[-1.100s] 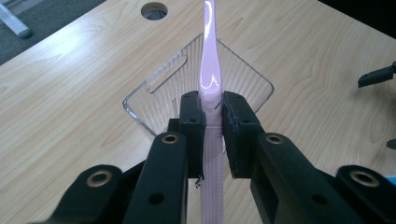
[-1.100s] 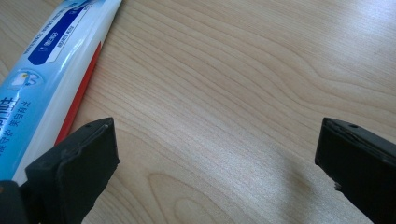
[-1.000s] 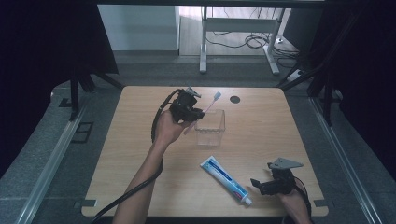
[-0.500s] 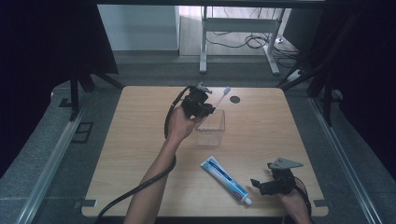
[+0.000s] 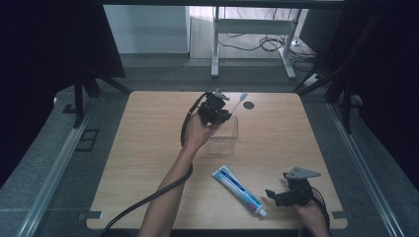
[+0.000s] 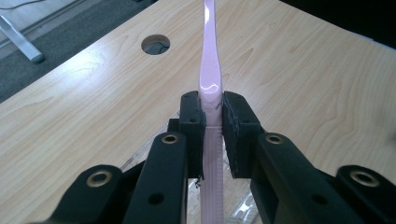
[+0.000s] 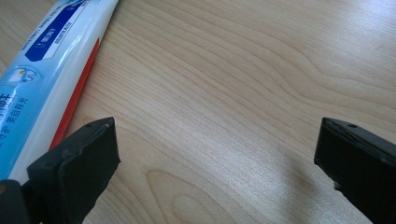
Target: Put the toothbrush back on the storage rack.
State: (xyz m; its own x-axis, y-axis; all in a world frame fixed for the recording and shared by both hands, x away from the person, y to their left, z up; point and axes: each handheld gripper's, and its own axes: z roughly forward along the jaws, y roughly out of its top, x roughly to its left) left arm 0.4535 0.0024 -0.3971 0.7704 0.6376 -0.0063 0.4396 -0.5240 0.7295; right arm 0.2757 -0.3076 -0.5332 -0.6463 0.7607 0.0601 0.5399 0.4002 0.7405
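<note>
So the pale pink plastic toothbrush (image 6: 209,79) is already picked up, clamped by its handle in the left tongs (image 5: 220,112), which hang right above the clear square plastic cup (image 5: 225,138) near the middle of the light wooden desk (image 5: 148,148). It looks like dropping the brush into that cup is what's left. The brush head pokes out toward 1 o'clock. The right tongs (image 5: 276,193) sit low at about 5 o'clock on the desk, jaws spread wide and holding nothing, just beside the cap end of the white-and-blue toothpaste tube (image 5: 239,189), which lies untouched.

right gripper (image 7: 217,158) jaws wide apart | toothpaste tube (image 7: 44,65) beside one jaw | wooden table (image 7: 243,70)
</note>
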